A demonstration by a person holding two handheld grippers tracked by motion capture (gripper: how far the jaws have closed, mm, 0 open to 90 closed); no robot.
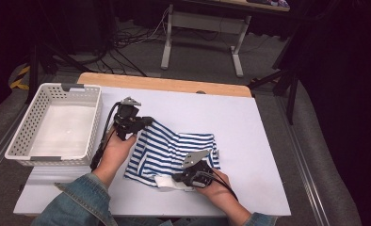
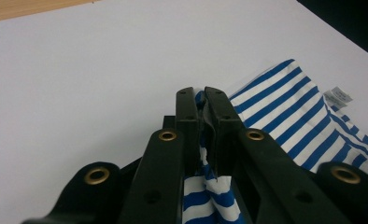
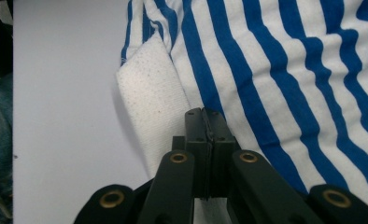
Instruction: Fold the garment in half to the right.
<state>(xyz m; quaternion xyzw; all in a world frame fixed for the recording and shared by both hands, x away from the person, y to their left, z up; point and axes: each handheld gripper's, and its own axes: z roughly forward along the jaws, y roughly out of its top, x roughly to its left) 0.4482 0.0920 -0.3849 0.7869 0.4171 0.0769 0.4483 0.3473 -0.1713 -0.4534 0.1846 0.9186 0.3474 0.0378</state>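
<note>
We are handling a blue-and-white striped garment (image 1: 167, 151) that lies crumpled on the white table (image 1: 249, 141), near the middle of its near half and just right of the white basket (image 1: 56, 123). In our judgement it is light, soft knit cloth with no stiffness at all: it will sag and fold wherever it is not supported, it will not break, and it should slide easily over the smooth tabletop. That means 1 pinch will only drag it into a bunch, so we would take it at 2 points well apart on an edge or corner, where the hem gives a thicker, firmer bite.

The left gripper (image 2: 201, 100) has its jaws closed on a fold of the striped cloth at the far left corner, with fabric showing between the pads and hanging below them. The right gripper (image 3: 205, 122) sits at the near edge, jaws pressed fully together over the cloth beside the white ribbed band (image 3: 150, 109); we cannot tell whether any fabric is caught in them.

The stripes are even, narrow and blue on white, and a small label (image 2: 337, 96) sticks out at 1 edge
</note>
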